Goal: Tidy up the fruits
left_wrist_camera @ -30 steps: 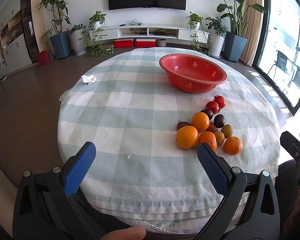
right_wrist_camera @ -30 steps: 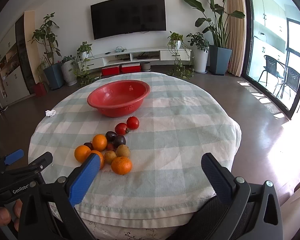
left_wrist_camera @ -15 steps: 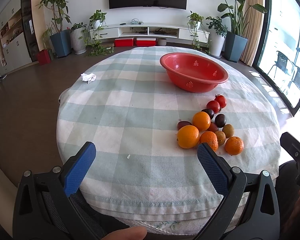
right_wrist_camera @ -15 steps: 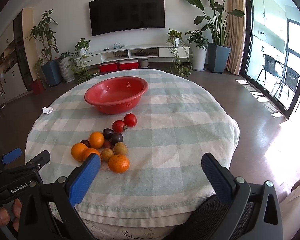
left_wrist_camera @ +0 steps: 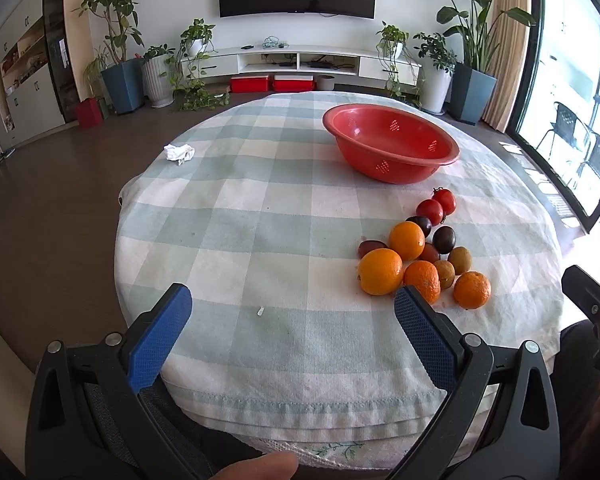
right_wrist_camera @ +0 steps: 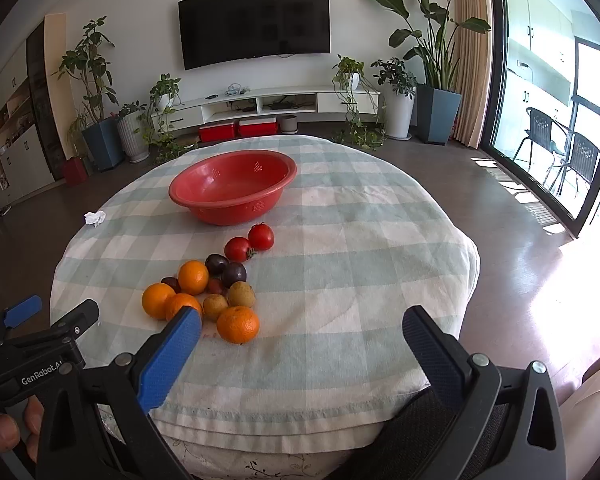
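Left gripper (left_wrist_camera: 292,320): we hold it with the jaws spread wide and nothing between them, low at the near edge of the worktop (left_wrist_camera: 260,216).
Right gripper (right_wrist_camera: 300,332): we hold it the same way, jaws wide apart and empty.
Fruit pile: ahead of the right jaws and toward their left finger; ahead of the left jaws, off to their right.
Oranges (right_wrist_camera: 238,325): firm, round, fairly heavy; we judge they may roll, so we would close across the widest part. The nearest one sits just beyond the right gripper's left fingertip.
Tomatoes (right_wrist_camera: 261,237): farthest from the jaws, nearest the bowl; thin-skinned and soft, so we would squeeze gently, clear of the stem.
Dark plums (right_wrist_camera: 234,273): smooth, probably slippery; they touch their neighbours, so a finger may nudge the pile.
Small brown fruits (right_wrist_camera: 241,296): light, kind unclear.
Red colander bowl (right_wrist_camera: 232,186): empty, well beyond the pile, straight ahead of the right jaws.
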`<act>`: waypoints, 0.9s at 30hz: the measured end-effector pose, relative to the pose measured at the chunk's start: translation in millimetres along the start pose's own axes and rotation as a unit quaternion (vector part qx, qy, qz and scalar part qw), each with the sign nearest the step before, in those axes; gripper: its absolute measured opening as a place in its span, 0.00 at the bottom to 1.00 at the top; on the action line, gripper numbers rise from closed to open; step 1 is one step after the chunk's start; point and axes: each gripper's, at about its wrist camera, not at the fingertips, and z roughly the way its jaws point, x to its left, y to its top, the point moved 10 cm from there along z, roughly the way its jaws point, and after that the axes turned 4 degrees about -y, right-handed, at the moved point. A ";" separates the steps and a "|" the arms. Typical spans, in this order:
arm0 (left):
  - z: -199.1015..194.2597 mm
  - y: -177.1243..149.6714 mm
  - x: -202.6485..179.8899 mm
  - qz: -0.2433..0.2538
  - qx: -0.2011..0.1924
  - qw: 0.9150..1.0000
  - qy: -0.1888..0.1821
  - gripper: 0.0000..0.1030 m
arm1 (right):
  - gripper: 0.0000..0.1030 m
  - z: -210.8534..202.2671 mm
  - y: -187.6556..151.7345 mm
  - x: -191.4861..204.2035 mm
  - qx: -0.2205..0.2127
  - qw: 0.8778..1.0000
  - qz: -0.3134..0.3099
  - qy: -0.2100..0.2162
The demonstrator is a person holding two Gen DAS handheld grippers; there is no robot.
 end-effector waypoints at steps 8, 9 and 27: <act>0.5 0.5 -0.4 0.000 0.002 1.000 0.000 1.00 | 1.00 2.2 -1.4 0.2 0.003 1.000 0.000 0.000; -0.8 0.9 -1.0 0.000 0.001 1.000 0.000 1.00 | 1.00 1.2 -1.4 0.1 0.002 1.000 0.000 0.000; -0.5 3.5 -5.5 0.001 0.002 1.000 0.000 1.00 | 1.00 1.7 -1.0 -0.4 0.001 1.000 0.001 0.000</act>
